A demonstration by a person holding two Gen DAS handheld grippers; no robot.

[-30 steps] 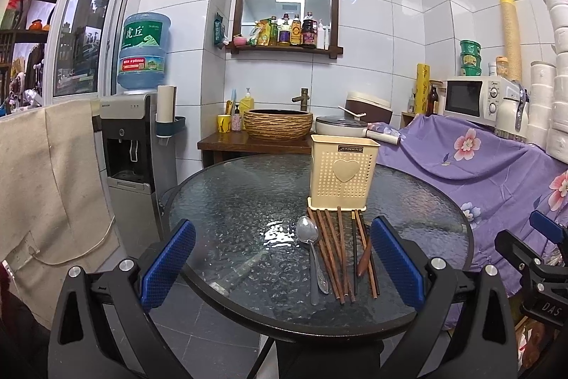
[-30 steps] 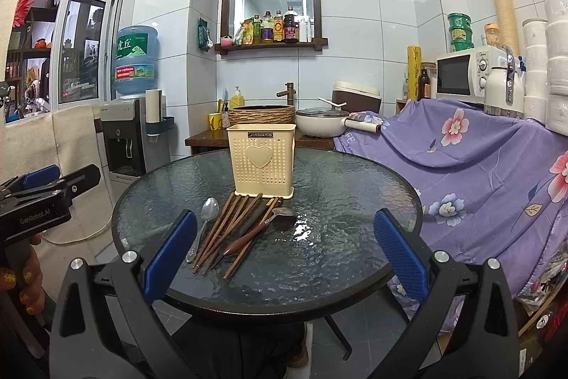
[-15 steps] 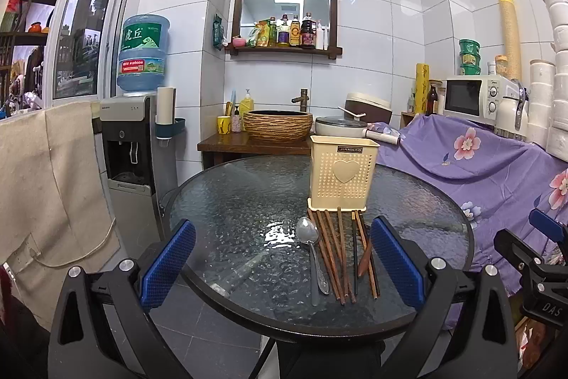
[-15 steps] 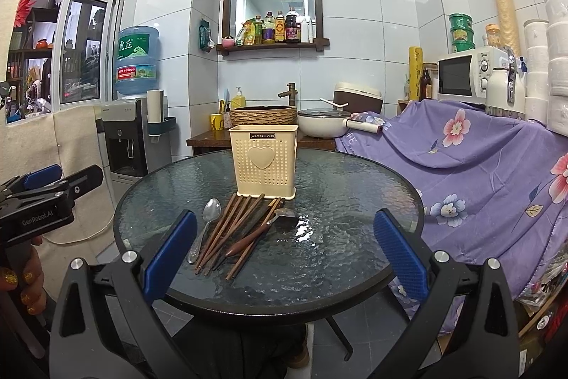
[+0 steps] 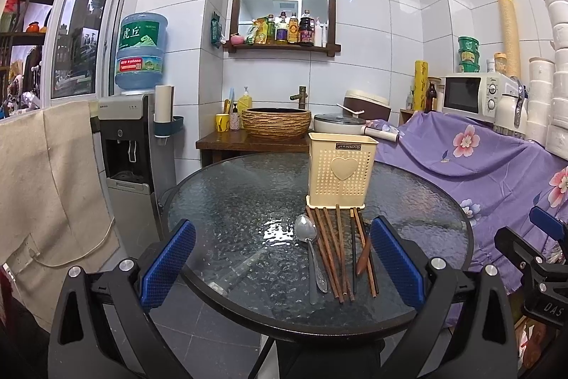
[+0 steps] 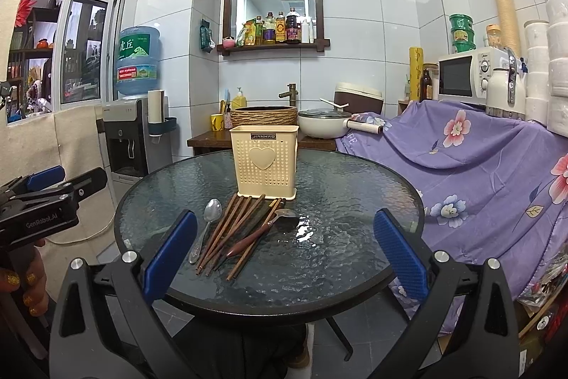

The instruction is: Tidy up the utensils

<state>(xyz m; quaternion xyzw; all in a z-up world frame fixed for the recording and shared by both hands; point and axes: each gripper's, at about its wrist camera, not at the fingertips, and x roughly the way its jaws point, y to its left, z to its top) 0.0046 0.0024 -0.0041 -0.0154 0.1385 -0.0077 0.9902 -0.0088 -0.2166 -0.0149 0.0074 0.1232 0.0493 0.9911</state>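
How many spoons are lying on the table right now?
2: a metal spoon left of the chopsticks, and a wooden-handled spoon across their right side. Others may be hidden.

— What sort of place is this?
— A small home kitchen: white tiled walls, a wooden shelf (image 6: 273, 23) of sauce bottles, a basin with a tap (image 6: 264, 114).
— Anything else?
— A microwave (image 6: 461, 73), a rice cooker (image 5: 367, 102), a water dispenser (image 5: 131, 137) with its blue jug, and a round glass table (image 5: 230, 201) carrying a utensil holder (image 5: 340, 173).
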